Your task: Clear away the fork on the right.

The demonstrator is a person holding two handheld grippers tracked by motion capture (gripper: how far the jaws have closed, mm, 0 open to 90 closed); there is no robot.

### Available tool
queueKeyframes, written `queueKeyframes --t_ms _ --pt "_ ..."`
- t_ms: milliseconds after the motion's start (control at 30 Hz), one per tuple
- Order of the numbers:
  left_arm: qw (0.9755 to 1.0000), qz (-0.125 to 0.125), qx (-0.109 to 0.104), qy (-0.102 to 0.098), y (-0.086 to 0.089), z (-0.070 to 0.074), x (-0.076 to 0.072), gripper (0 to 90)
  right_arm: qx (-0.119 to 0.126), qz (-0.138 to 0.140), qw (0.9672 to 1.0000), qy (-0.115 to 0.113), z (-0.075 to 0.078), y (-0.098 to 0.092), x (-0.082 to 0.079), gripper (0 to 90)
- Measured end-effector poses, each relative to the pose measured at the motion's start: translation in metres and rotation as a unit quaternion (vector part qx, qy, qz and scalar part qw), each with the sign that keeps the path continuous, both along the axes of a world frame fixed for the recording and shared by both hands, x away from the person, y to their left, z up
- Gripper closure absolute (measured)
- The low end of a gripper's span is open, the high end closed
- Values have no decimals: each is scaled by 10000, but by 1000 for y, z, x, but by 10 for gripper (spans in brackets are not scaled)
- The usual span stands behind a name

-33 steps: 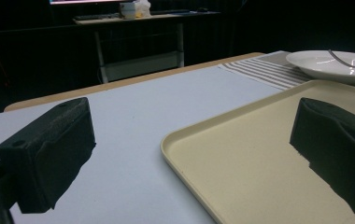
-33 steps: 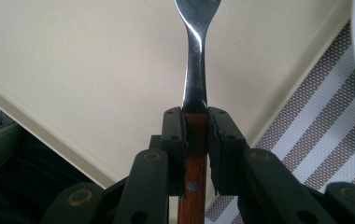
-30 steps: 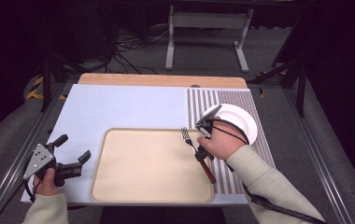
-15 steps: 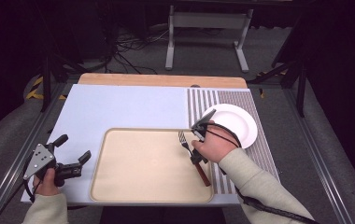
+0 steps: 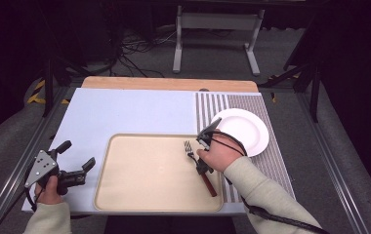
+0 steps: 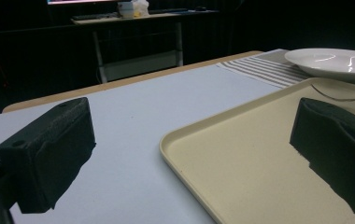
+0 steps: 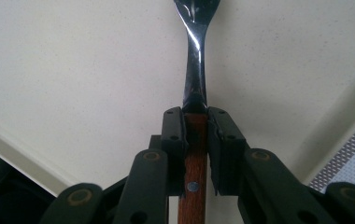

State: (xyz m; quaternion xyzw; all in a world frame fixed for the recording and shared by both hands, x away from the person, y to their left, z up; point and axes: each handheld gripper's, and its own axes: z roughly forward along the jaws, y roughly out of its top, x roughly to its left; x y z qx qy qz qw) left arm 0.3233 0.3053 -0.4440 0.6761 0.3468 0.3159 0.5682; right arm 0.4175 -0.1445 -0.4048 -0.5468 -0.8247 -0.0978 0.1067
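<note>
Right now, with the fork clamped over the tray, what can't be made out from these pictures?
- Fork tines: cut off by the top edge, right gripper view.
- Whether it touches the tray: undecidable in either view.
- Right hand-held gripper jaws: covered by the hand, high view.
- Plate right part: cut off, left gripper view.

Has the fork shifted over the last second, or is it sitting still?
Yes. The fork, clamped in the right tongs, has slid away from the white plate, leftward and toward the person, over the tray.

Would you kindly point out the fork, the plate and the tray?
fork (image 5: 189, 147): high view, on its tines.
plate (image 5: 244, 131): high view, on its middle.
tray (image 6: 185, 154): left gripper view, on its near rim.
</note>
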Motion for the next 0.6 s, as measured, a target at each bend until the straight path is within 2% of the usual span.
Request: queueKeyframes --t_ms 600 --pt "10000 32 -6 16 0 0 0 6 -59 -23 10000 52 -8 4 0 767"
